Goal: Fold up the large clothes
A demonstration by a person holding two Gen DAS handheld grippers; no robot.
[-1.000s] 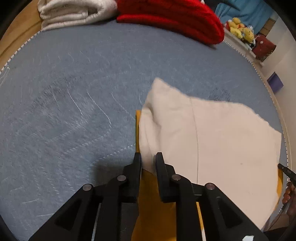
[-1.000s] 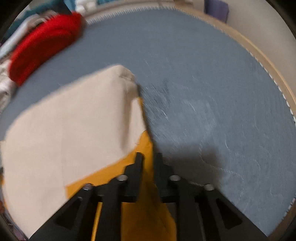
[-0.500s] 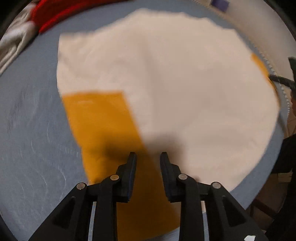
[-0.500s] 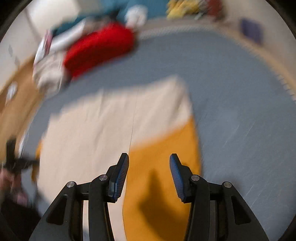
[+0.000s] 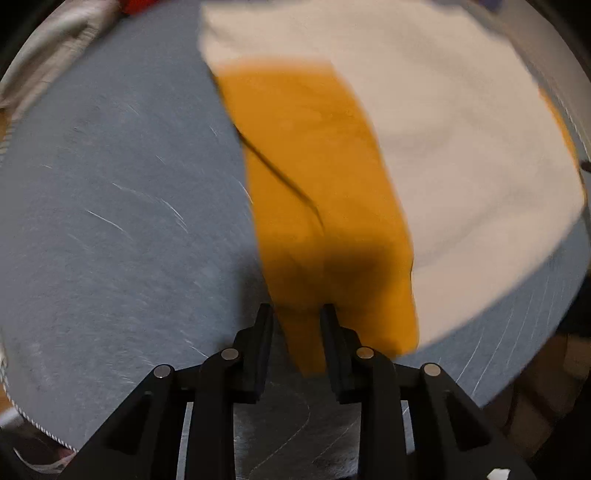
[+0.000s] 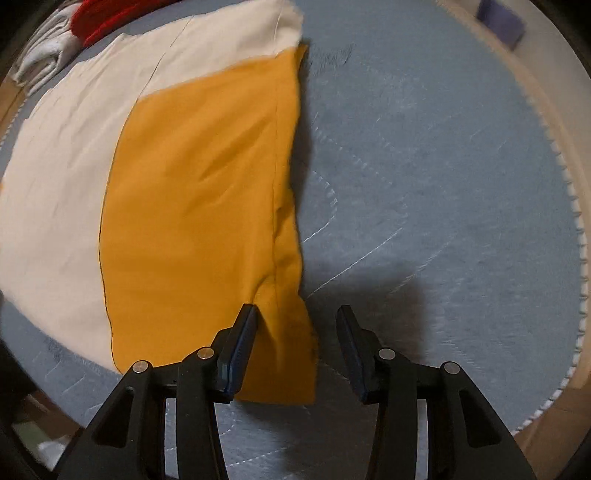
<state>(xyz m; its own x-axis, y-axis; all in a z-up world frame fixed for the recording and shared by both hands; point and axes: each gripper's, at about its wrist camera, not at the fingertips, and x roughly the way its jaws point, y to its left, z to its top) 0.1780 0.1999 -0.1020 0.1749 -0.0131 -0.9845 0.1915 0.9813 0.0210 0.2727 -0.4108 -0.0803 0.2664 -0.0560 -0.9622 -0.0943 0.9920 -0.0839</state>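
A large garment with a cream part (image 5: 461, 147) and an orange panel (image 5: 314, 166) lies flat on the blue-grey quilted mat (image 5: 110, 221). In the left wrist view my left gripper (image 5: 295, 317) points down over the near end of the orange panel. Its jaws stand a little apart, the cloth shows in the gap, and the pads do not press on it. In the right wrist view my right gripper (image 6: 297, 310) hangs open over the orange panel's (image 6: 199, 184) near right corner. Its left fingertip (image 6: 247, 317) is over the cloth and its right one over bare mat.
A red garment (image 6: 99, 18) and a folded pale cloth (image 6: 44, 55) lie at the mat's far left. The stitched mat edge (image 6: 576, 221) curves round the right, with a purple object (image 6: 498, 22) beyond it. Bare mat (image 6: 424, 166) stretches right of the garment.
Both grippers, nearly shut at the cloth's edge a second ago, have opened. Both views have swung round, and the orange panel now lies spread out in front of each gripper.
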